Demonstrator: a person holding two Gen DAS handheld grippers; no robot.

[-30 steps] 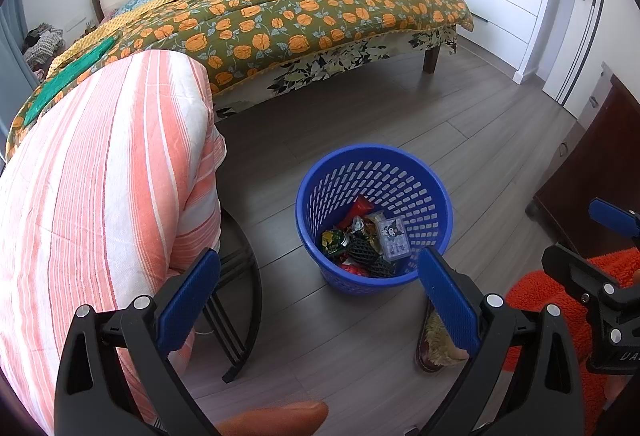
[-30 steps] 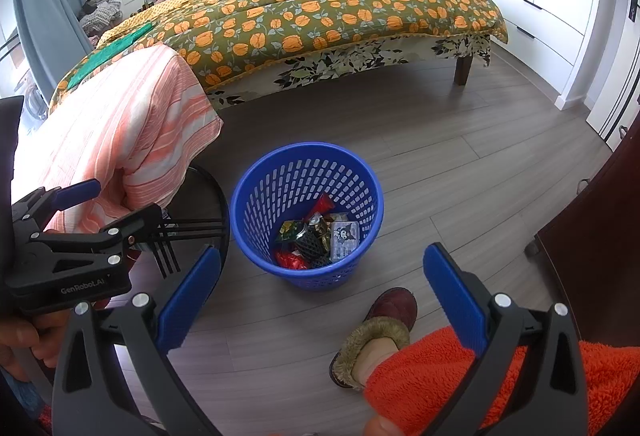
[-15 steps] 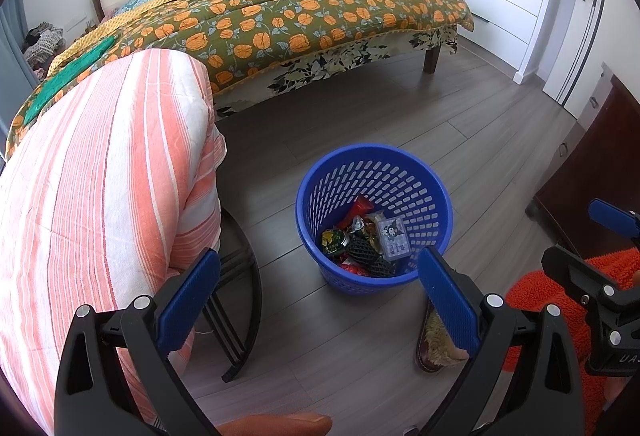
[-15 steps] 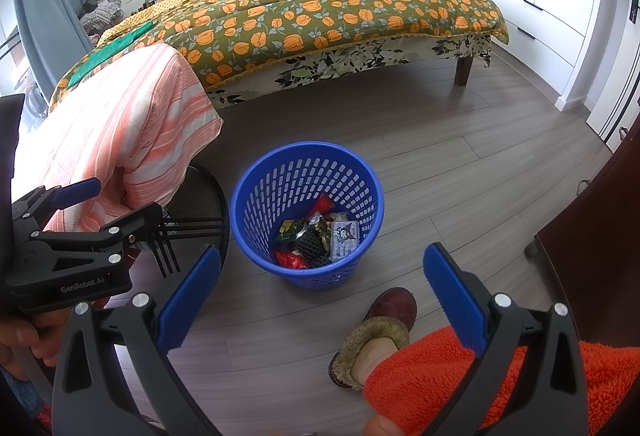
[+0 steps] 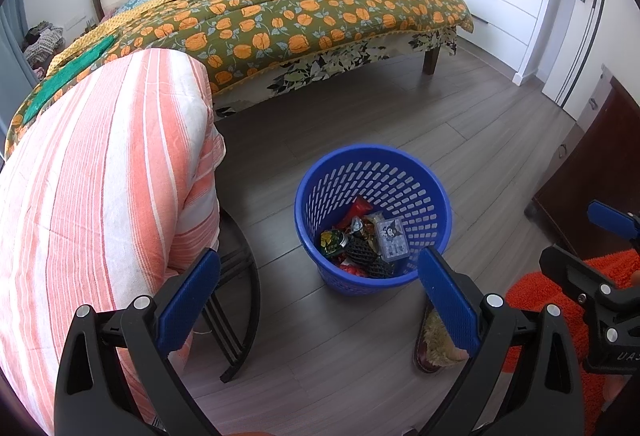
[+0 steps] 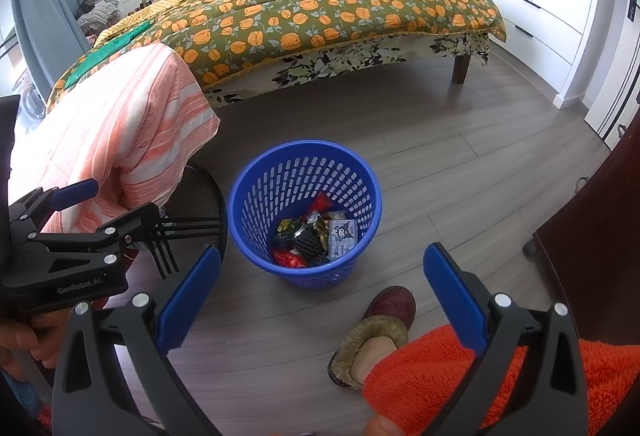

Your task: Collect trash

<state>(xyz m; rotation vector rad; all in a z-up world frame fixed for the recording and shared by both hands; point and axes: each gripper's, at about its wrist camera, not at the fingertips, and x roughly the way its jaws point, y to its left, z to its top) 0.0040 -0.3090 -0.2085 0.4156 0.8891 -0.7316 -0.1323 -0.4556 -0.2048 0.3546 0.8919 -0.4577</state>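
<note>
1. On the grey wood-plank floor (image 5: pixel 360 108), between the bed and the person's foot, stands a blue perforated wastebasket (image 5: pixel 436 196), upright.
2. Trash (image 5: pixel 362 244) lies in the bottom of the basket: a red wrapper, a green-and-yellow wrapper, black foam netting and a small clear packet with a cartoon face.
3. Left gripper (image 5: pixel 318 298) hangs above the floor with its blue pads spread wide and nothing between them; the basket shows through the gap.
4. Right gripper (image 6: pixel 320 298) is likewise spread apart and empty, held near the basket's front side.
5. From the right wrist view, the left gripper's black body sits at the left edge, just in front of the striped cloth.
6. An orange-and-white striped cloth (image 5: pixel 100 176) drapes over a round stand with a black metal frame (image 5: pixel 240 316), to the left of the basket and close to it.
7. A bed with an orange-flowered quilt (image 6: pixel 320 8) fills the background, well apart from the basket.
8. A maroon fur-lined slipper (image 6: pixel 380 324) on the person's foot rests on the floor just beside the basket, below an orange fleece sleeve (image 6: pixel 440 376).
9. Dark brown furniture (image 5: pixel 592 172) stands at the right edge.
</note>
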